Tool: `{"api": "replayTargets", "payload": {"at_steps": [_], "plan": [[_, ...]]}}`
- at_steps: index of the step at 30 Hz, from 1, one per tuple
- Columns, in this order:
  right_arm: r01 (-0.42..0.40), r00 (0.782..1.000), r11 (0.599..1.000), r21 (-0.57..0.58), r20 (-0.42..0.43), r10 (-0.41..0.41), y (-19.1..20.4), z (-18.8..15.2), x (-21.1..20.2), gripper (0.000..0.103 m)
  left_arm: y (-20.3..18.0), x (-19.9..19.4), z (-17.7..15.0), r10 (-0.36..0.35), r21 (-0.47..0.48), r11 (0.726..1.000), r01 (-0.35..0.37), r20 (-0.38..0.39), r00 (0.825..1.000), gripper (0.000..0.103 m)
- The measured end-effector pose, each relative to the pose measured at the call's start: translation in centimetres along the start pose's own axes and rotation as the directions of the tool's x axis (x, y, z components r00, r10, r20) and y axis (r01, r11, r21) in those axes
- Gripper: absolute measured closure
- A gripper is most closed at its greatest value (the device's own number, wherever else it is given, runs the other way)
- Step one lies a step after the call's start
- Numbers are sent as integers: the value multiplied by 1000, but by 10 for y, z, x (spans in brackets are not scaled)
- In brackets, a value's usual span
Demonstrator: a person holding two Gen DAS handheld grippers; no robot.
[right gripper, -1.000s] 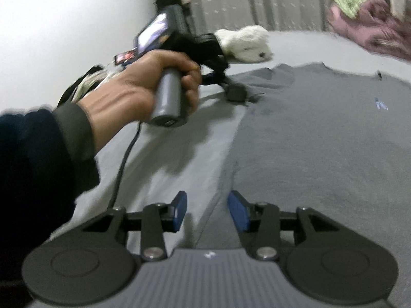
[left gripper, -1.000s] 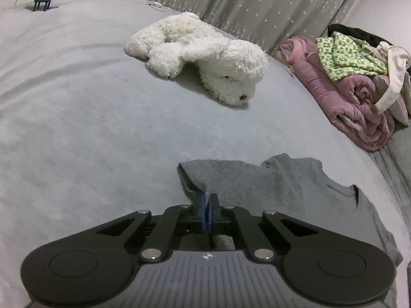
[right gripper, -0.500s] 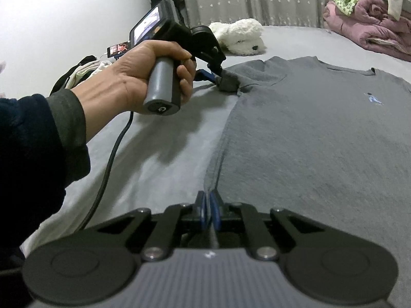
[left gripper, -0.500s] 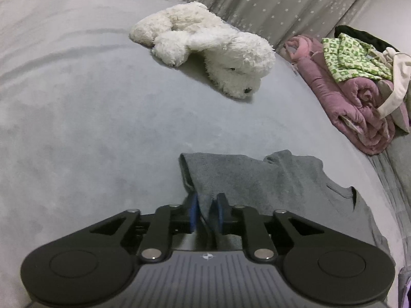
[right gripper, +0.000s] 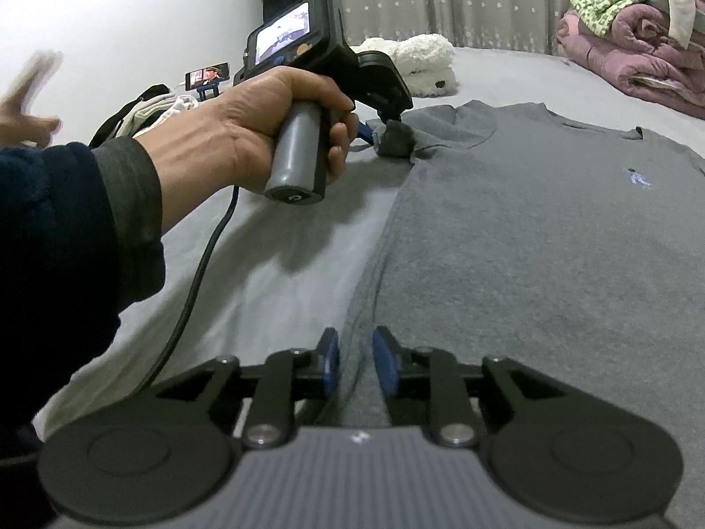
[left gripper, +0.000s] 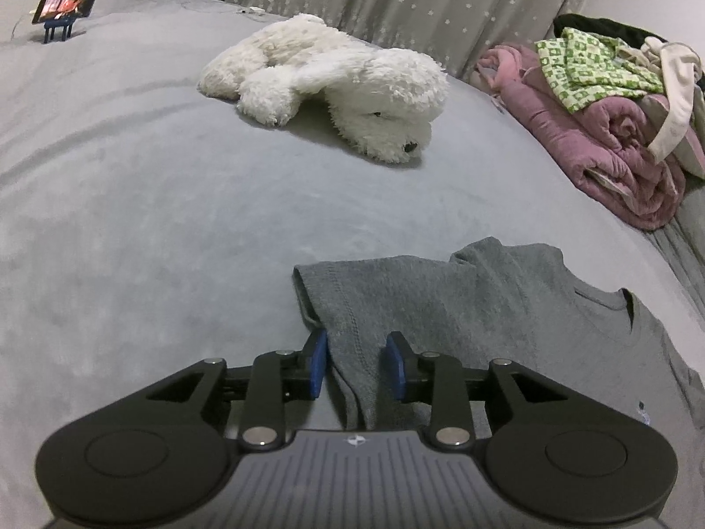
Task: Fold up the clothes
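A grey T-shirt (left gripper: 506, 308) lies flat on the grey bed, chest logo up (right gripper: 528, 242). My left gripper (left gripper: 357, 363) sits at the sleeve. Its jaws are opening, and the sleeve's hem lies between the blue pads without being pressed. In the right wrist view a hand holds that left gripper (right gripper: 387, 136) at the sleeve's far corner. My right gripper (right gripper: 357, 363) straddles the shirt's left side edge lower down. Its jaws are opening too, with a ridge of cloth loose between the pads.
A white plush toy (left gripper: 335, 83) lies beyond the shirt. A pile of pink blanket and clothes (left gripper: 617, 132) is stacked at the right by the curtain. A phone on a stand (left gripper: 66, 6) stands far left. A black cable (right gripper: 194, 273) trails from the left gripper across the bed.
The left jaws were shut on the sleeve and have spread apart. The right jaws closed on the shirt's side edge, then parted again. Neither hand has shifted noticeably.
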State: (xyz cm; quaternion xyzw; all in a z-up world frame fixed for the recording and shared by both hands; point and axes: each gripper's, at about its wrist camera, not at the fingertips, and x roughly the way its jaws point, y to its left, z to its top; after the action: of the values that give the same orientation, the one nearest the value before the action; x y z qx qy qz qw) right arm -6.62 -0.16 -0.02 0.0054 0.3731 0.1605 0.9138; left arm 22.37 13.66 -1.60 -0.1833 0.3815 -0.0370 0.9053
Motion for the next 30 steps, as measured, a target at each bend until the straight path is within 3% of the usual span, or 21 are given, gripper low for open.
{"api": "replayTargets", "payload": {"at_steps": [4, 7, 8, 9, 12, 20, 23, 28, 30], "plan": [[19, 1000, 998, -59, 6, -19, 7, -4, 2, 83, 2, 0, -1, -17, -20, 1000, 18, 7, 1000, 69], [7, 1000, 999, -43, 7, -7, 4, -3, 1, 93, 3, 0, -2, -22, -24, 999, 23, 21, 1000, 71], [0, 1000, 1000, -24, 6, 1, 2, -3, 0, 96, 2, 0, -3, -14, -18, 1000, 15, 27, 1000, 81], [-10, 1000, 1000, -3, 7, 10, -1, -2, -1, 96, 1, 0, -3, 5, -10, 1000, -5, 31, 999, 98], [-57, 998, 996, 72, 21, 56, -13, 1, -7, 96, 5, 0, -1, -1, -27, 1000, 2, 28, 1000, 101], [-188, 981, 950, 249, 93, 170, -48, 4, -23, 96, 0, -10, 4, -34, -39, 999, 37, 71, 997, 102], [-203, 977, 941, 272, 117, 177, -56, 5, -28, 96, 0, -11, 5, -33, -51, 998, 36, 73, 997, 102], [-174, 984, 940, 292, 82, 157, -63, 4, -24, 96, 6, -1, 2, -24, -82, 996, 26, 27, 999, 101], [-186, 982, 933, 307, 77, 170, -65, 4, -22, 96, 10, 0, 2, -36, -109, 993, 37, 18, 999, 95]]}}
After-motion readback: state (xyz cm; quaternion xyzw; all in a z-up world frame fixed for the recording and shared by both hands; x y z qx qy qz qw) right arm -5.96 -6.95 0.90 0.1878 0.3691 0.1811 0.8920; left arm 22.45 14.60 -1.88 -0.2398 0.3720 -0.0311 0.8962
